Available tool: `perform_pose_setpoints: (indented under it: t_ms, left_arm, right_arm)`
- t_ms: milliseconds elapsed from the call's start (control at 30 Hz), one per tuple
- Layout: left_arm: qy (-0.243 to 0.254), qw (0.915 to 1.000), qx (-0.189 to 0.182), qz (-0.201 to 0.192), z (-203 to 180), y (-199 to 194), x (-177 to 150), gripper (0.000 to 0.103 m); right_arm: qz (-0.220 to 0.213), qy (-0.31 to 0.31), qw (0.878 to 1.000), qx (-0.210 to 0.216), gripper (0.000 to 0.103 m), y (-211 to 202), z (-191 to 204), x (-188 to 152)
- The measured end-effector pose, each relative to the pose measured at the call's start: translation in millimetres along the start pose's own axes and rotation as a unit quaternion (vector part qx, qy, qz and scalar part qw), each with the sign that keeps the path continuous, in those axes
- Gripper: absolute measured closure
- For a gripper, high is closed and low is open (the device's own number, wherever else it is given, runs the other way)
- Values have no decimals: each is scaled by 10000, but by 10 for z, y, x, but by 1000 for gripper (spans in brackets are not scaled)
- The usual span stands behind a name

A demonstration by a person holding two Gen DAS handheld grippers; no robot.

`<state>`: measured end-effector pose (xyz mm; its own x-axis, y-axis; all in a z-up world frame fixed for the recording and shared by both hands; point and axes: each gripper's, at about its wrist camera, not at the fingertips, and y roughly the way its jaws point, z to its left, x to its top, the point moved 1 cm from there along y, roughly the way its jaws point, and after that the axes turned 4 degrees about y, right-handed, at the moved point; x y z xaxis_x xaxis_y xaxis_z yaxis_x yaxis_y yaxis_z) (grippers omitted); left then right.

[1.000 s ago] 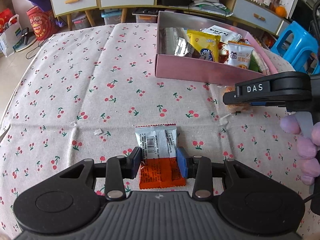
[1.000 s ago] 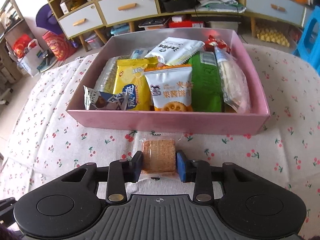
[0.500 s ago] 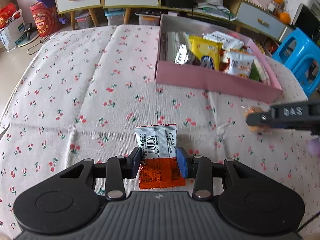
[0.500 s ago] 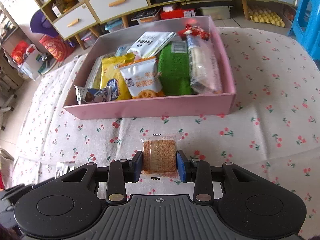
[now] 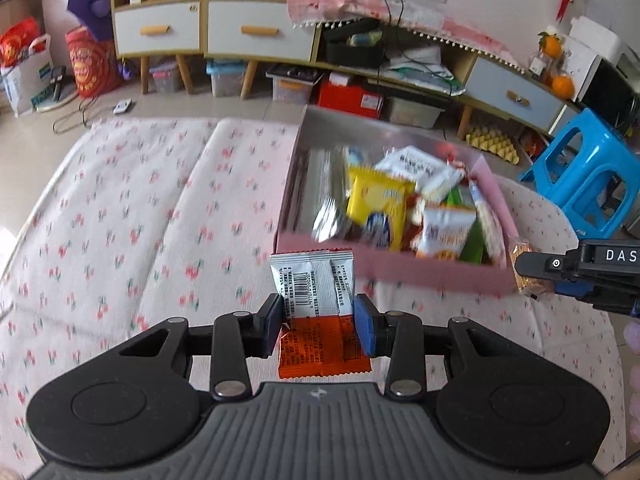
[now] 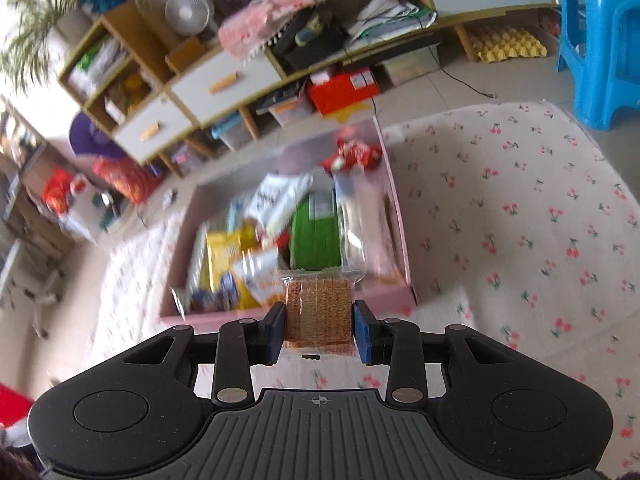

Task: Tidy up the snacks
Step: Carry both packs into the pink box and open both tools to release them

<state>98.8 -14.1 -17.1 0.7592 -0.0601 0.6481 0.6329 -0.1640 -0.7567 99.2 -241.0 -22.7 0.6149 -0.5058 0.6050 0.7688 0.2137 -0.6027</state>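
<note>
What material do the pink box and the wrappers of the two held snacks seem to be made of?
The pink box looks like matte cardboard: thin, straight, flat walls without shine. The orange and silver packet in the left claw seems to be printed foil or plastic film, with crimped zigzag ends and a barcode. The cracker pack in the right claw has a clear plastic wrapper; the brown crackers show through.
</note>
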Motion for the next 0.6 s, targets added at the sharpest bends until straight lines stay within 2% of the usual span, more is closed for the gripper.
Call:
perform_pose_setpoints:
  t_ms: [267, 433, 600]
  left_arm:
    - [447, 9981, 232, -347, -188, 254, 556, 67]
    - [584, 9973, 278, -360, -294, 516, 741, 67]
    - [649, 9968, 302, -367, -366, 714, 888, 67]
  right_arm:
    - [-134, -78, 9995, 290, 69, 238, -22, 184]
    - [-203, -133, 9986, 460, 69, 268, -16, 184]
    - [-184, -286, 9990, 294, 69, 323, -37, 169]
